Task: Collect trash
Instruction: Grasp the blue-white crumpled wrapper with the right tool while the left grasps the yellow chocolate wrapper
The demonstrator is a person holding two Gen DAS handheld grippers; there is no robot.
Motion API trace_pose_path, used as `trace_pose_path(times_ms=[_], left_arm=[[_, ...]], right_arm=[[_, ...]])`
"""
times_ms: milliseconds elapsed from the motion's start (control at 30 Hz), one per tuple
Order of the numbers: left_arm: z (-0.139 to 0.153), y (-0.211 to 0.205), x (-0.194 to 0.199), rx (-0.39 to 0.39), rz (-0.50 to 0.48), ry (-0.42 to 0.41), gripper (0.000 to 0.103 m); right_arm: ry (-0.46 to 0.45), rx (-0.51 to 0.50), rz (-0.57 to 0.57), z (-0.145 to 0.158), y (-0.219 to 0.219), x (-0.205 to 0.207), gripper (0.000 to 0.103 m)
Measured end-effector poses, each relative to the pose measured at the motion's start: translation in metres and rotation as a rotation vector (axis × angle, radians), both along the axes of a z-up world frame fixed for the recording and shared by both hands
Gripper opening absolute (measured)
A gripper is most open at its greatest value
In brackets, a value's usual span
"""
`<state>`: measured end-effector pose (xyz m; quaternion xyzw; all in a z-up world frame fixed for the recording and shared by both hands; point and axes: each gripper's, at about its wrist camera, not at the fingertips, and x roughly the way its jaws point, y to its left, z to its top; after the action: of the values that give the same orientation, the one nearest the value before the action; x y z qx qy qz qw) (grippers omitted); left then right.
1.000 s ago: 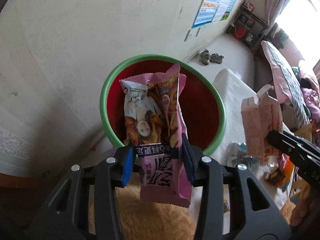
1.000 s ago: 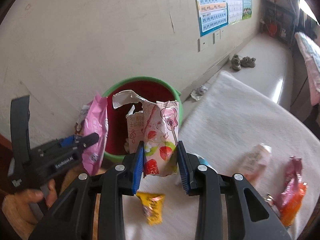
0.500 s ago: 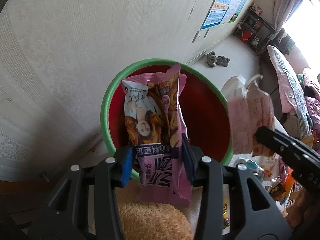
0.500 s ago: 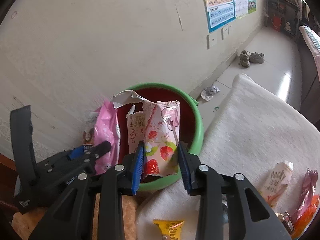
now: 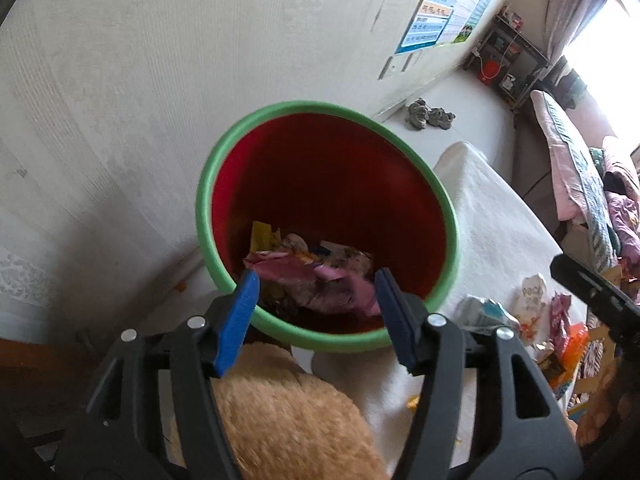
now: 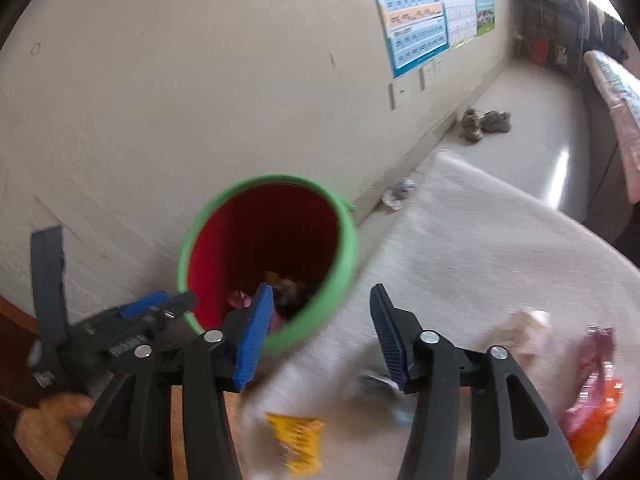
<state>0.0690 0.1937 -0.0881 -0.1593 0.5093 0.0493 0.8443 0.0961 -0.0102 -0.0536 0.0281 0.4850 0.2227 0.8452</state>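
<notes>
Only one text is showing clearly enough to read: the white snack pouch (image 5: pixel 530 294) lying on the white cloth in the left wrist view is carrying letters that look like "poc", and the rest is too small to tell. The wall poster (image 6: pixel 418 26) is showing rows of coloured print, but the words are staying too blurred to read in both views. The yellow wrapper (image 6: pixel 298 440) and the label on the left tool (image 6: pixel 124 346) are also showing print that is too smeared to read.
</notes>
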Motion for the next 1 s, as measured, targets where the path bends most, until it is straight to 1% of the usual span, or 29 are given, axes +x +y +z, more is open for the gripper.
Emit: trace_pose_path(times_ms=[100,167,267,333,400,433,467,500,567,667,833,900,1000], left_arm=[[-0.001,-0.012,-0.012,-0.021,-0.018,0.008,0.059],[-0.004,-0.026,-0.019,-0.03,-0.047,0.019,0.06],[-0.009,-0.044,-0.029,-0.042,-0.088,0.047,0.061],[-0.014,-0.054,-0.035,-0.056,-0.107,0.065,0.062],[-0.017,-0.064,-0.043,-0.064,-0.131,0.084,0.064],[-0.018,-0.068,-0.047,-0.06,-0.141,0.088,0.066],[-0.018,-0.074,-0.051,-0.04,-0.158,0.088,0.067],[-0.017,-0.081,-0.055,-0.02,-0.181,0.088,0.068],[-0.019,-0.089,-0.06,-0.005,-0.204,0.095,0.069],[-0.021,-0.101,-0.063,0.003,-0.238,0.104,0.07],[-0.024,-0.118,-0.062,-0.029,-0.281,0.121,0.07],[-0.029,-0.124,-0.06,-0.039,-0.296,0.138,0.07],[-0.041,-0.132,-0.056,-0.039,-0.316,0.182,0.07]], right_arm=[[0.0,-0.1,0.02,-0.012,-0.014,-0.008,0.061],[0.025,-0.164,0.041,-0.026,-0.017,-0.012,0.063],[0.101,-0.175,0.055,-0.053,-0.019,-0.016,0.064],[0.147,-0.185,0.046,-0.071,-0.02,-0.016,0.069],[0.187,-0.206,0.03,-0.087,-0.02,-0.017,0.069],[0.204,-0.209,0.025,-0.094,-0.02,-0.018,0.064],[0.209,-0.206,0.023,-0.098,-0.021,-0.019,0.057],[0.214,-0.207,0.022,-0.102,-0.021,-0.021,0.042],[0.217,-0.191,0.019,-0.104,-0.023,-0.024,0.041],[0.195,-0.152,0.004,-0.095,-0.031,-0.031,0.04],[0.177,-0.109,-0.031,-0.08,-0.057,-0.044,0.04],[0.18,-0.113,-0.05,-0.079,-0.066,-0.053,0.04],[0.182,-0.148,-0.078,-0.079,-0.084,-0.071,0.041]])
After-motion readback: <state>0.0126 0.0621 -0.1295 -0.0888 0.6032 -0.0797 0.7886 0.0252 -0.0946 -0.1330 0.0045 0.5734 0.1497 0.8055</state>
